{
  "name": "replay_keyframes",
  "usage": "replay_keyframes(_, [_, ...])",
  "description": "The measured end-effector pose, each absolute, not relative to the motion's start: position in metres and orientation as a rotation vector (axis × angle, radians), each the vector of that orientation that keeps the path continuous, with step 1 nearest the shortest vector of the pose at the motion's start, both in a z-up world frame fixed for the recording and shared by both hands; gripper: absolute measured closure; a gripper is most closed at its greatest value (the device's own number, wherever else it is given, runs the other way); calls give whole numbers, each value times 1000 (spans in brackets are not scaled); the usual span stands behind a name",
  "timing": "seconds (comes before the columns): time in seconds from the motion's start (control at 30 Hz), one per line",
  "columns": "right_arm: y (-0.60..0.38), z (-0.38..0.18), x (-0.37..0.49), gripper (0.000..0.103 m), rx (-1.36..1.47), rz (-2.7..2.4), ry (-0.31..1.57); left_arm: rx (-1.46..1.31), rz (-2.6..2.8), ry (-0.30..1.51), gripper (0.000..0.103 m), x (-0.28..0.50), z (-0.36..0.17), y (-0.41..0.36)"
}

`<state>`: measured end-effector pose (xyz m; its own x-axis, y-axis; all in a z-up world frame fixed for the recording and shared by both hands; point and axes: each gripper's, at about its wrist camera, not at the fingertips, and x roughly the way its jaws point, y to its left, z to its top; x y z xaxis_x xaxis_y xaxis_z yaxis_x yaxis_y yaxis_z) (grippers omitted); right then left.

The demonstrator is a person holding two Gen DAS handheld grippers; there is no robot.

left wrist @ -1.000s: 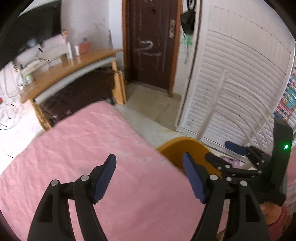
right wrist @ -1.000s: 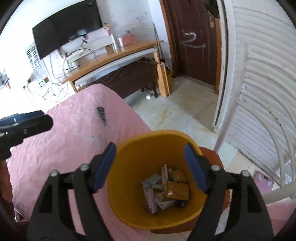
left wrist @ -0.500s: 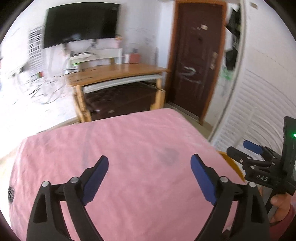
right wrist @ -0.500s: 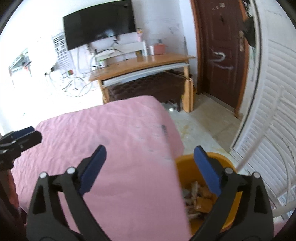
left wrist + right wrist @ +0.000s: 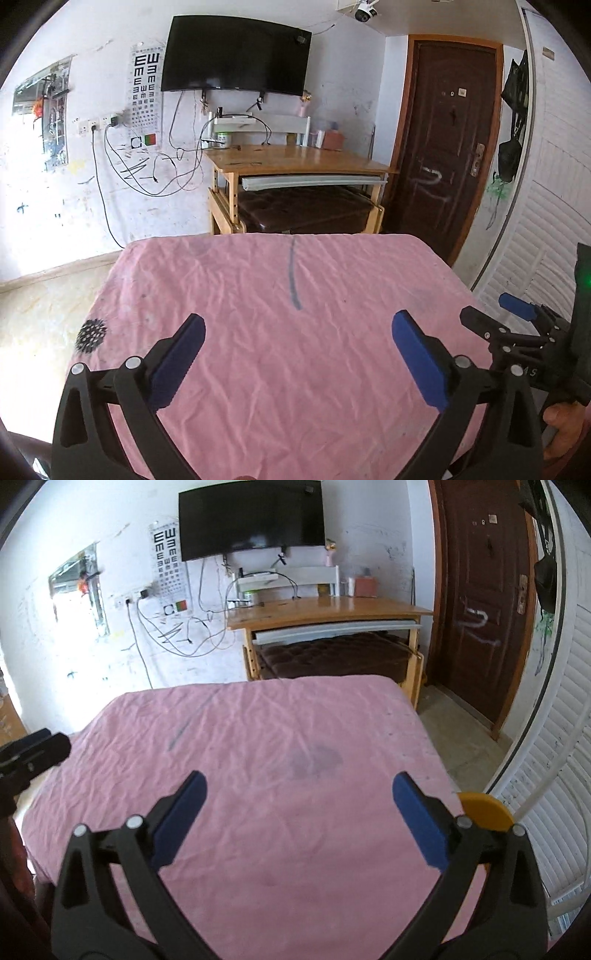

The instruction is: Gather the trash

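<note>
The orange trash bin peeks out past the right edge of the pink-covered tabletop, which shows no trash. Your left gripper and right gripper are both opening wide, empty, so scan the spread before reaching again.

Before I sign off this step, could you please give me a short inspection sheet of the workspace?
Surface: pink sheet, wrinkled, with a blue streak and a dark stain.
Job's things: yellow bin, only its rim showing beside the sheet; no trash seen on the sheet.
Clutter: nothing seen.
Grippers: left tool and right tool both opening, nothing between the jaws.
Cables: loose wires hanging down the wall.
Surroundings: wooden desk, television, brown door.
</note>
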<state>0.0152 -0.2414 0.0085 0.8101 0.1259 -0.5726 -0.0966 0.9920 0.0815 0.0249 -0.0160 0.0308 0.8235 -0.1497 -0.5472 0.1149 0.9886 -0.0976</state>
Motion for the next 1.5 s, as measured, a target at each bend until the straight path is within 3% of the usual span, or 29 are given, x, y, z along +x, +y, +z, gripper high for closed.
replay_keyframes(1.5, [-250, 16, 4, 6, 64, 95, 598, -34, -175, 604, 7, 7, 27, -24])
